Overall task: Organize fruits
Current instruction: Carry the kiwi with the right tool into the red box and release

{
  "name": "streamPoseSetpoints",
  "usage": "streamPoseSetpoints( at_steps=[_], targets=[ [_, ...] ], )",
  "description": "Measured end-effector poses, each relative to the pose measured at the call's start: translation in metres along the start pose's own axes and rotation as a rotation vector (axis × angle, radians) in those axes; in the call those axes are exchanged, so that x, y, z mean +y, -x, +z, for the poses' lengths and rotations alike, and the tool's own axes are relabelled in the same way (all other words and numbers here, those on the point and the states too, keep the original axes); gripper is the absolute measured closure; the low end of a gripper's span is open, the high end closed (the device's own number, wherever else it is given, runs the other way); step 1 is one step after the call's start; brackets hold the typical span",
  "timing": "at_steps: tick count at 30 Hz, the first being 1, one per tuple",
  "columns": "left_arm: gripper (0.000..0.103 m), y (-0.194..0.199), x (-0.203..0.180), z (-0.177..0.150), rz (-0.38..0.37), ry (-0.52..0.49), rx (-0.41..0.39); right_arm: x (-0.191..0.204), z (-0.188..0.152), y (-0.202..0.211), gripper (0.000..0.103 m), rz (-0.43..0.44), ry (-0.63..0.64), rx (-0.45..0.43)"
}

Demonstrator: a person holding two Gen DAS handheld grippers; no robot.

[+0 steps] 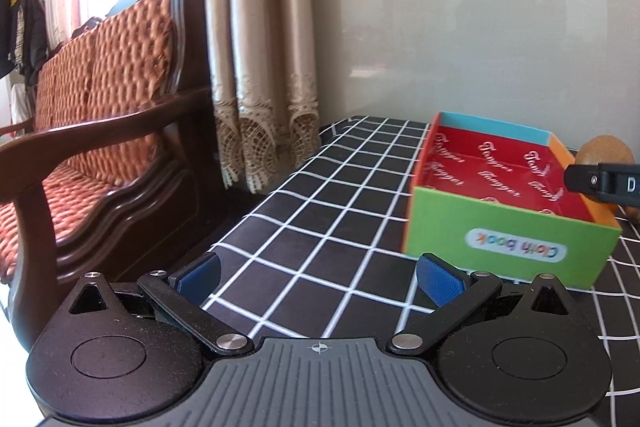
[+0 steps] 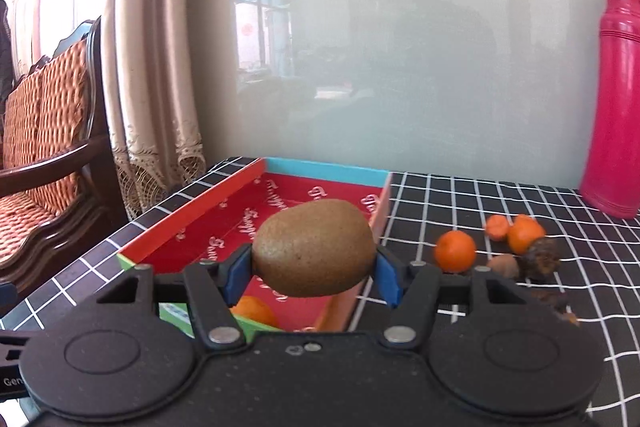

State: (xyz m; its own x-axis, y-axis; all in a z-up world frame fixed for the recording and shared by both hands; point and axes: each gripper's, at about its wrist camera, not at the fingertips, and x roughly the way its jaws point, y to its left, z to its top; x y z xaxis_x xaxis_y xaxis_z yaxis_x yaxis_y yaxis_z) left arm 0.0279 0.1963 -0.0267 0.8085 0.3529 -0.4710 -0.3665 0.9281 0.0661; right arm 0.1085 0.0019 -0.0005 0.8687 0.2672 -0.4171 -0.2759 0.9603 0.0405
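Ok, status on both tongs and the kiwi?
Right tongs shut on kiwi, above box. Left tongs open, empty. One orange in box. Nothing in the way.

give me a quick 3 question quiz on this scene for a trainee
1. What does the right gripper hold?
2. True or false: the left gripper is shut on an orange.
3. Where is the pink flask: A inside the box, B on the table right of the loose oranges, C on the sofa?

Key: 1. a kiwi, pinched between both pads above the box. 2. false, its jaws stand open and empty. 3. B.
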Motion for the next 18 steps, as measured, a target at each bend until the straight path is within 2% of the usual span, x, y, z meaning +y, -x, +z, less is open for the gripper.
streamPoseSetpoints(
  at_steps=[4, 9, 18],
  targets=[
    [0.0, -0.001, 0.005, -0.001, 0.0, 0.018, 0.002, 0.007, -0.002, -0.012, 0.041, -0.009, 0.025, 0.03],
    [0.0, 0.001, -0.001, 0.001, -0.014, 0.011, -0.006, 0.009, -0.005, -0.007, 0.039, -0.032, 0.045, 0.006],
    [0.0, 0.007, -0.014, 0.006, -0.042, 0.015, -0.025, -0.018, -0.002, 0.008, 0.037, -0.081, 0.048, -0.001]
  ],
)
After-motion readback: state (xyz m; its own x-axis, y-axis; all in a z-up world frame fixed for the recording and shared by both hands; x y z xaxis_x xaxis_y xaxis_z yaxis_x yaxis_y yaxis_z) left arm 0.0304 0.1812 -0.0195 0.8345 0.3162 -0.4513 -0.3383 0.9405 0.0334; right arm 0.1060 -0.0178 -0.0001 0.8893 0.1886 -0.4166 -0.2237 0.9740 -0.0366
